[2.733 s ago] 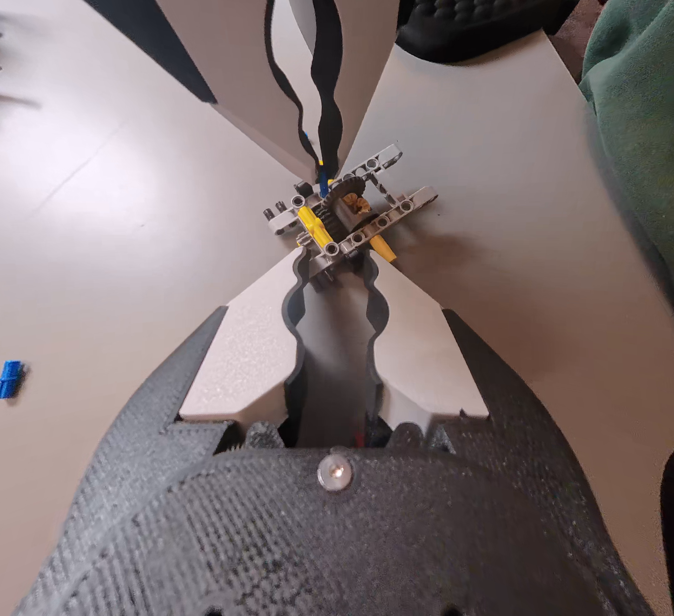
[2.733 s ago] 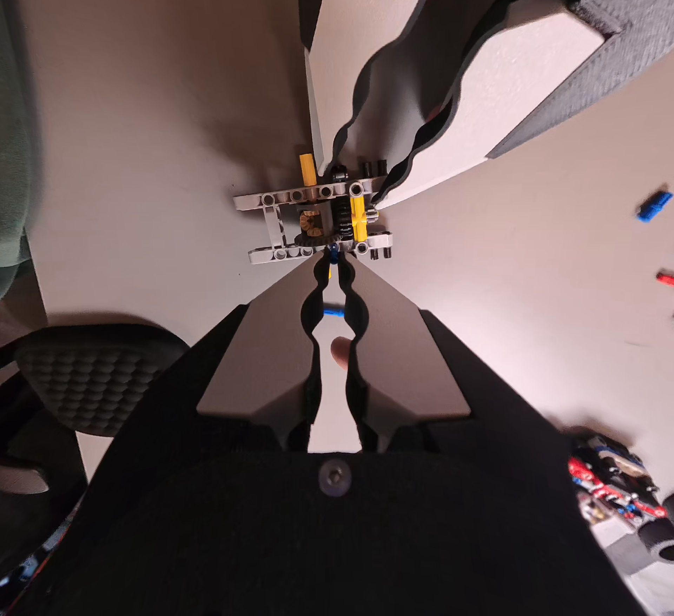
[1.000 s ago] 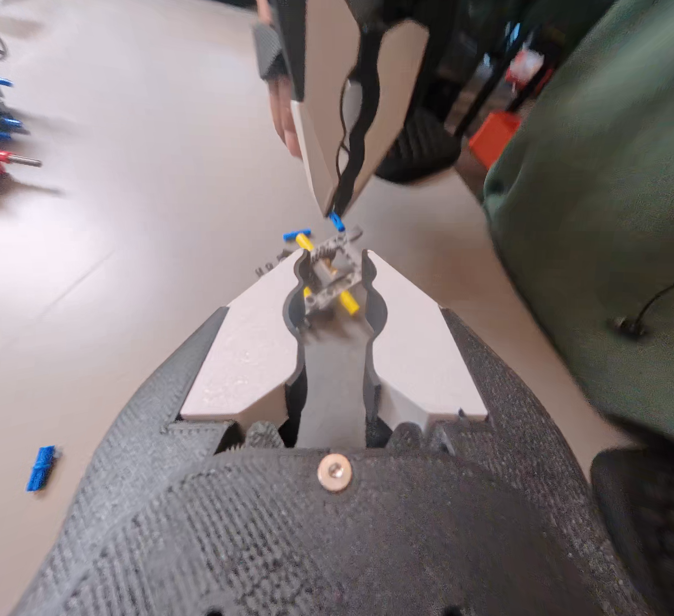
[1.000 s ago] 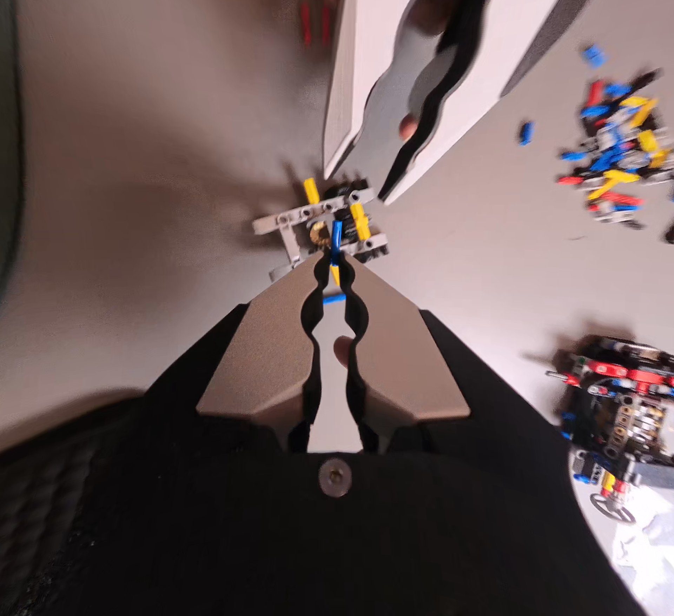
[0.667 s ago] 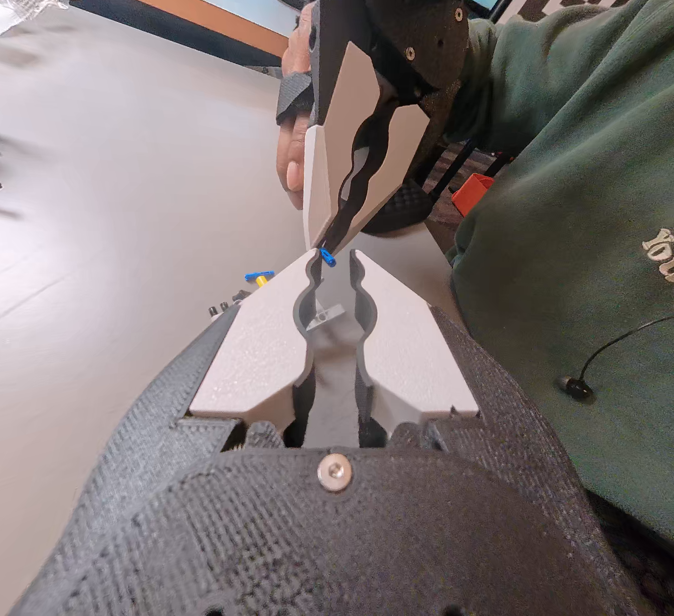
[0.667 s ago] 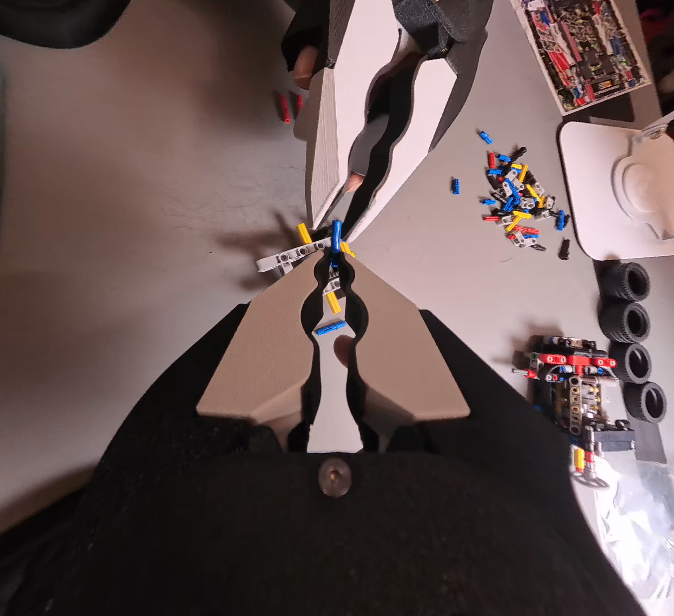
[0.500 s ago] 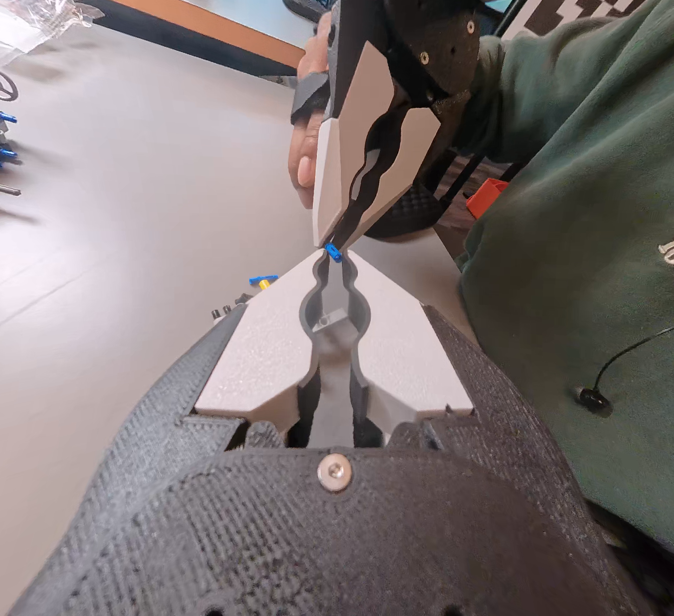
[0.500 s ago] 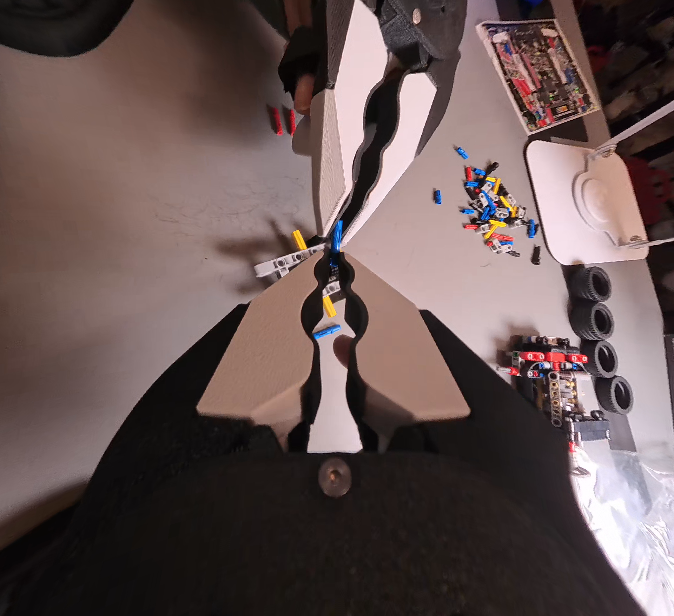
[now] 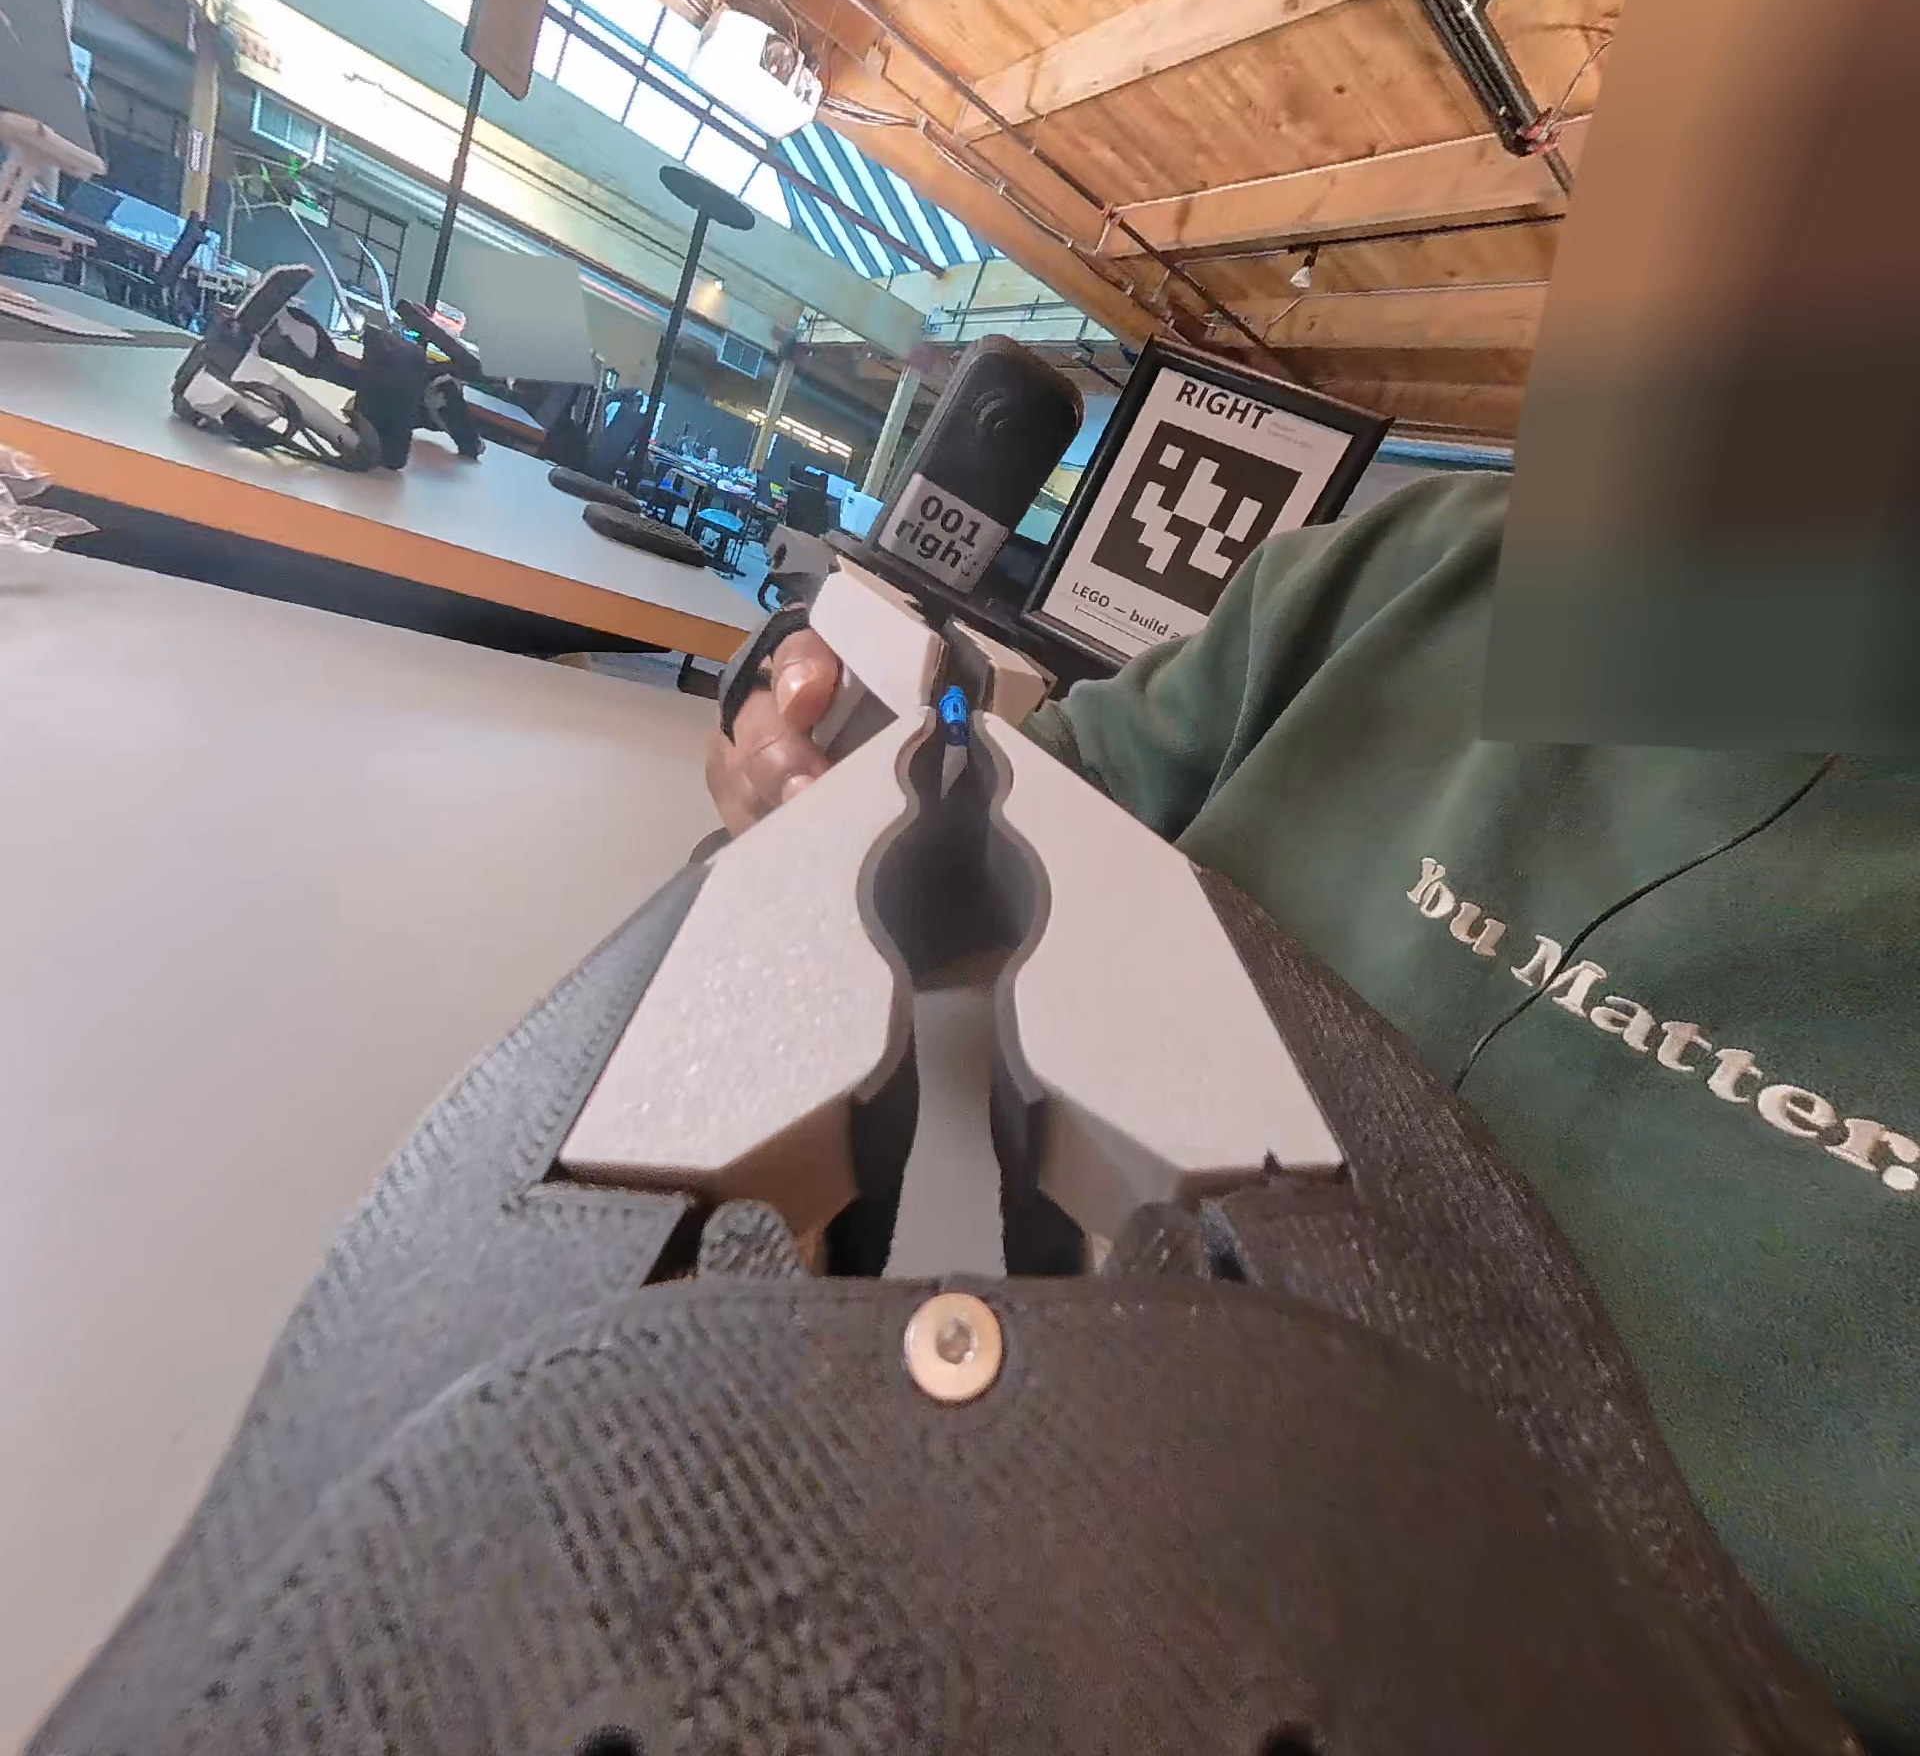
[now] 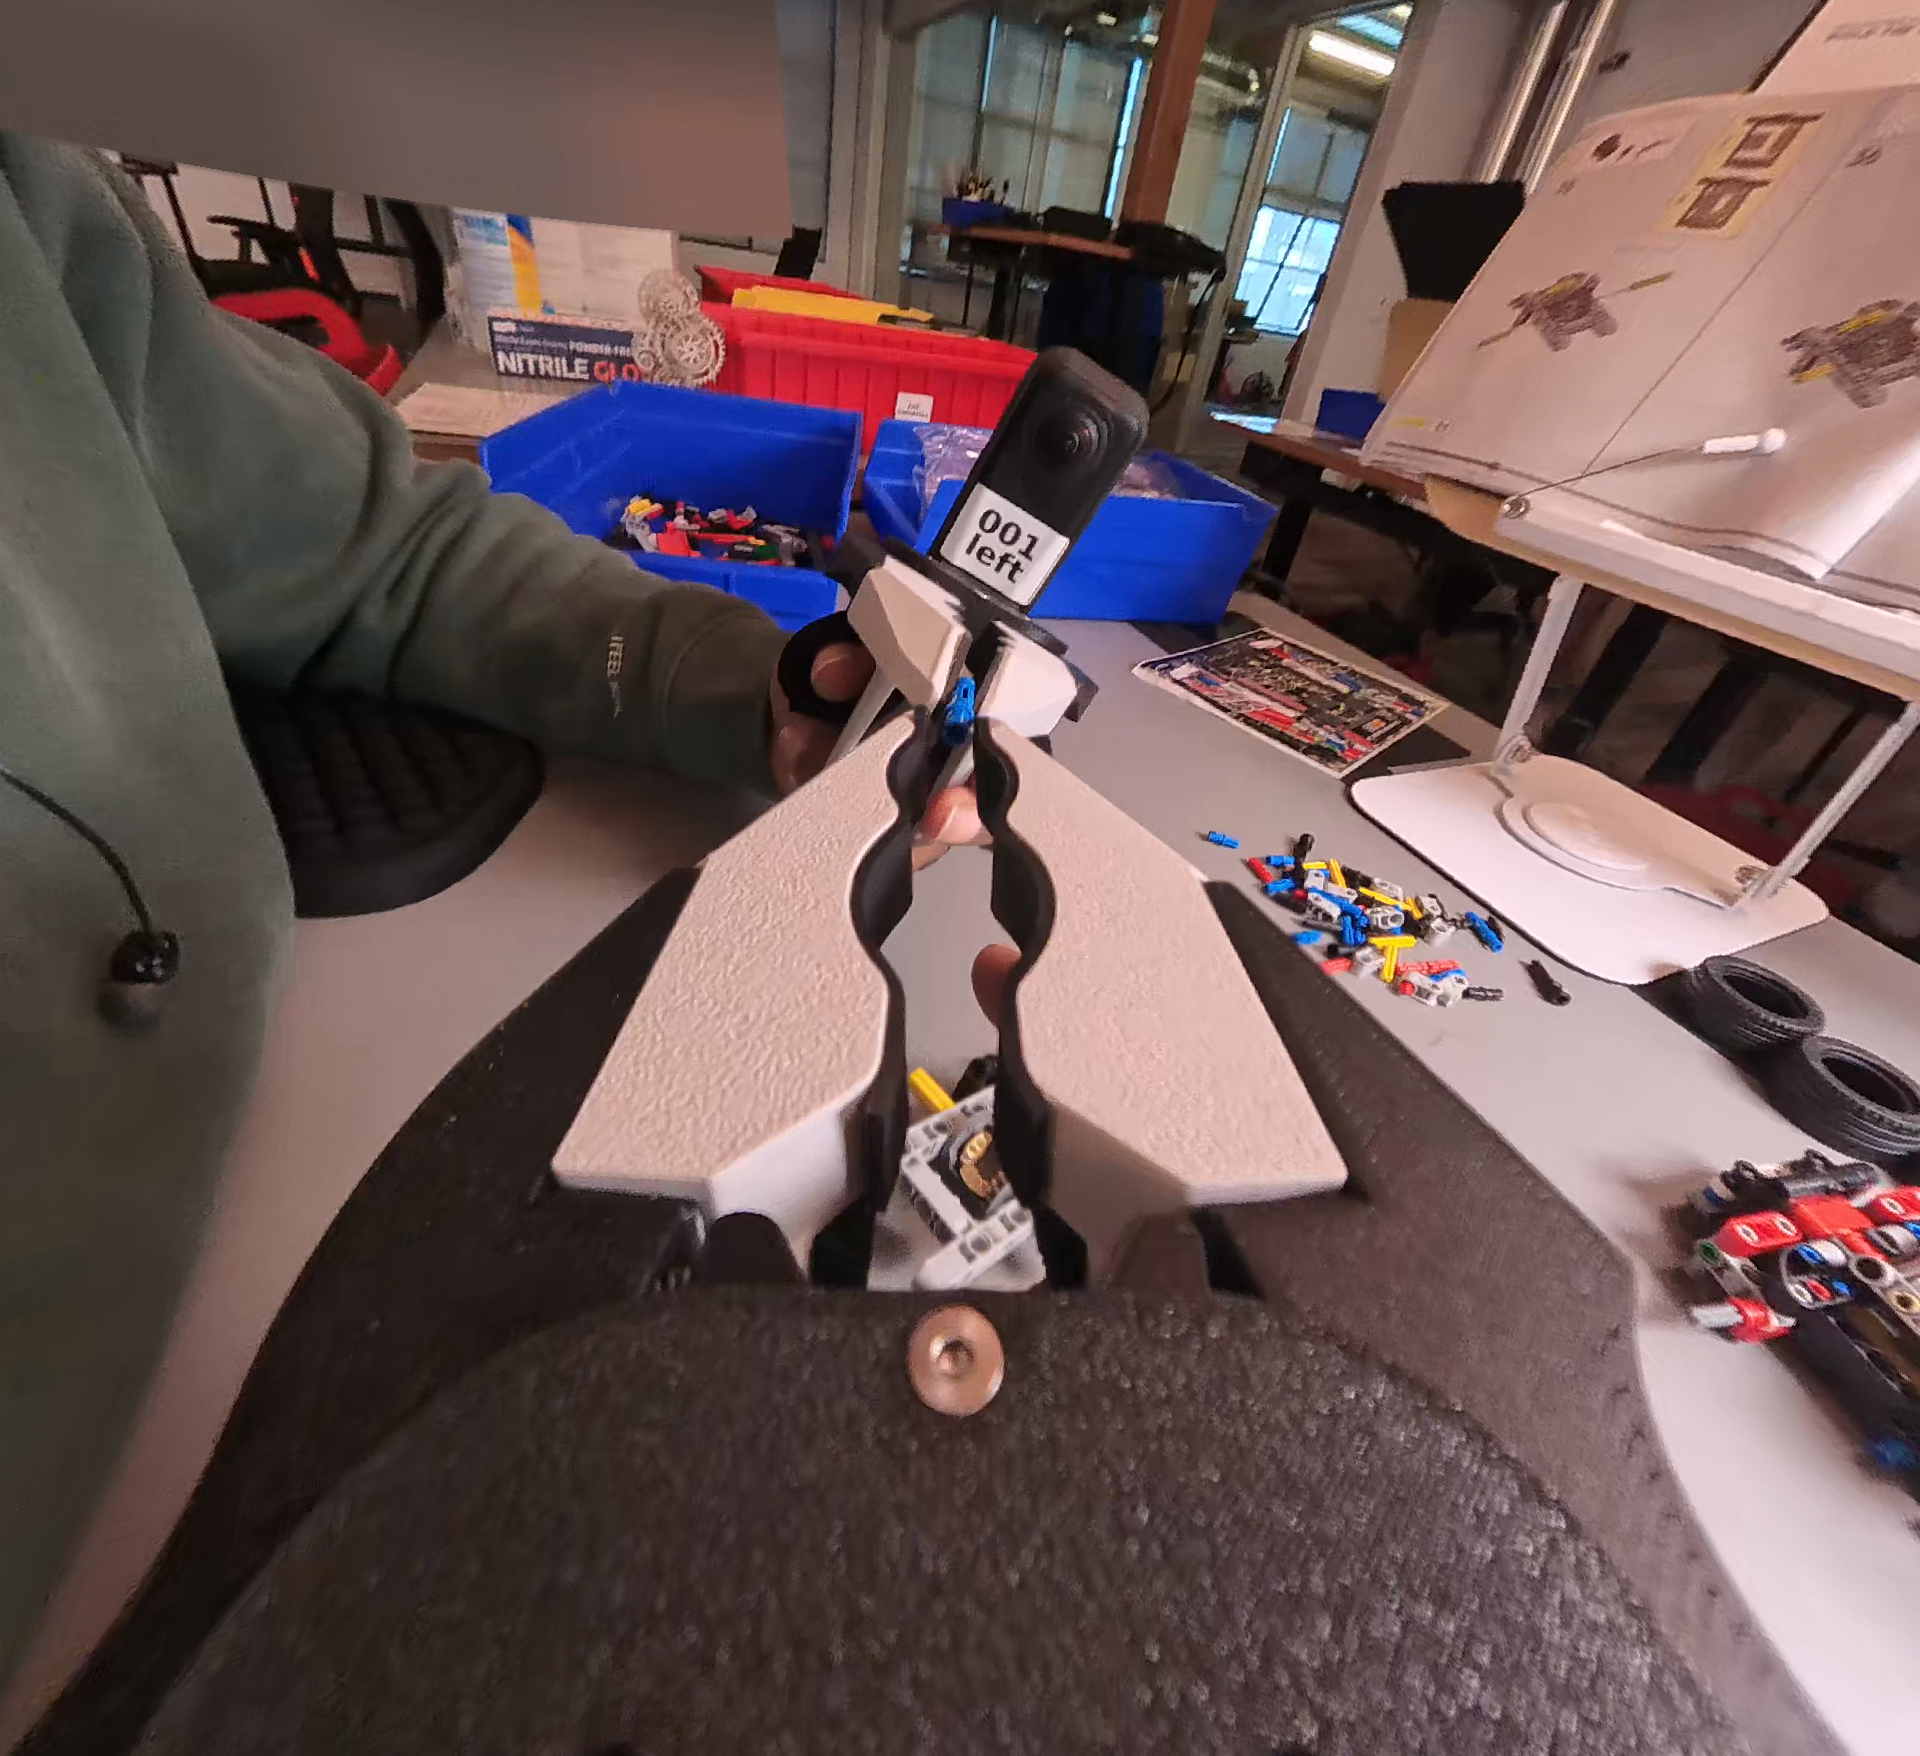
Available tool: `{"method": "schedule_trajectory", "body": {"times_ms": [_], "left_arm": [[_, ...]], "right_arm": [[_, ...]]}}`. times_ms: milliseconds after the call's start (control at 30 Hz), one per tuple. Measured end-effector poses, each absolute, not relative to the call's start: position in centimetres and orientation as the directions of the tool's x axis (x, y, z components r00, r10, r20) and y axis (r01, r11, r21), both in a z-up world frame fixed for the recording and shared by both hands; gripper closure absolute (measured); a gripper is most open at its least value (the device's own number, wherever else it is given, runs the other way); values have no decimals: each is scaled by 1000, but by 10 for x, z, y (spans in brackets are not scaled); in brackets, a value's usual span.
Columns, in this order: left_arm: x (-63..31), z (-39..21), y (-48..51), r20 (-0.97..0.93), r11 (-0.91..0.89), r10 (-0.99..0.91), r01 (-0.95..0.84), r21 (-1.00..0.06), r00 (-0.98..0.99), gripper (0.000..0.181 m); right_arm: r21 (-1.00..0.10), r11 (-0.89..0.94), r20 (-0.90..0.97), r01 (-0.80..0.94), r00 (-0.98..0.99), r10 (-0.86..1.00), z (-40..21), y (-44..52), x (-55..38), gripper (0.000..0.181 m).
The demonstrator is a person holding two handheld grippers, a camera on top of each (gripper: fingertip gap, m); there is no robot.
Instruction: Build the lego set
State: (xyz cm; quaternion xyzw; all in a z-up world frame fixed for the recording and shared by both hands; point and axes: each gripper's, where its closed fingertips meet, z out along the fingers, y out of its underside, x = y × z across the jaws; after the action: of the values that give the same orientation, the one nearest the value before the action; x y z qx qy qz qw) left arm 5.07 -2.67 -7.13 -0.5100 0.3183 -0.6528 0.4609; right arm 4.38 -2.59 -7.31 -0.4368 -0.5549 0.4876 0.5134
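A small blue pin (image 10: pixel 958 707) is held in the air between both grippers, which face each other tip to tip above the table. My right gripper (image 10: pixel 952 732) is shut on the pin. My left gripper (image 9: pixel 950 727) has its tips closed round the pin (image 9: pixel 951 704) from the other side; it also shows in the right wrist view (image 10: pixel 971 657). The right gripper also shows in the left wrist view (image 9: pixel 940 667). The grey Lego frame (image 10: pixel 961 1187), with a yellow axle and a tan gear, lies on the table below, seen between my right fingers.
A pile of loose pieces (image 10: pixel 1371 917), black tyres (image 10: pixel 1756 1010) and a red-and-black part-built model (image 10: pixel 1808 1259) lie to the right. An open instruction booklet (image 10: pixel 1662 356) stands on a white stand (image 10: pixel 1579 833). Blue bins (image 10: pixel 675 459) and a flat leaflet (image 10: pixel 1288 698) lie behind. Only a small space, under 4 cm, lies between the two pairs of fingers.
Both grippers rose from the table and tilted up to level. The left let go of the grey frame, which stays on the table, and closed its tips on the blue pin that the right holds.
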Motion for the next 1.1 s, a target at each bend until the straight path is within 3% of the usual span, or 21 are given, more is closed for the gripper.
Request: {"method": "schedule_trajectory", "body": {"times_ms": [300,367,433,500,633,867,1100], "left_arm": [[52,-69,-30,380,-389,-921,290,-874,-88,179],[50,-76,-24,378,-375,-925,242,-895,-35,179],[40,-90,-12,348,-338,-933,110,-935,90,162],[26,-116,-1,307,-333,-925,-88,-939,224,148],[13,-183,6,173,-311,-923,-400,-862,343,133],[21,-222,7,126,-288,-941,-549,-784,314,140],[26,-222,7,112,-254,-955,-561,-788,275,151]], "right_arm": [[-988,155,154,-2,-106,982,-68,-29,44,178],[-987,146,138,64,-115,984,-74,-24,43,178],[-962,143,116,232,-125,985,-92,-12,45,178],[-888,169,117,427,-145,982,-116,5,51,178],[-629,251,76,736,-264,962,-166,28,59,178],[-361,440,-49,822,-488,871,-203,23,49,178],[-303,479,-101,824,-528,843,-206,25,46,178]]}}
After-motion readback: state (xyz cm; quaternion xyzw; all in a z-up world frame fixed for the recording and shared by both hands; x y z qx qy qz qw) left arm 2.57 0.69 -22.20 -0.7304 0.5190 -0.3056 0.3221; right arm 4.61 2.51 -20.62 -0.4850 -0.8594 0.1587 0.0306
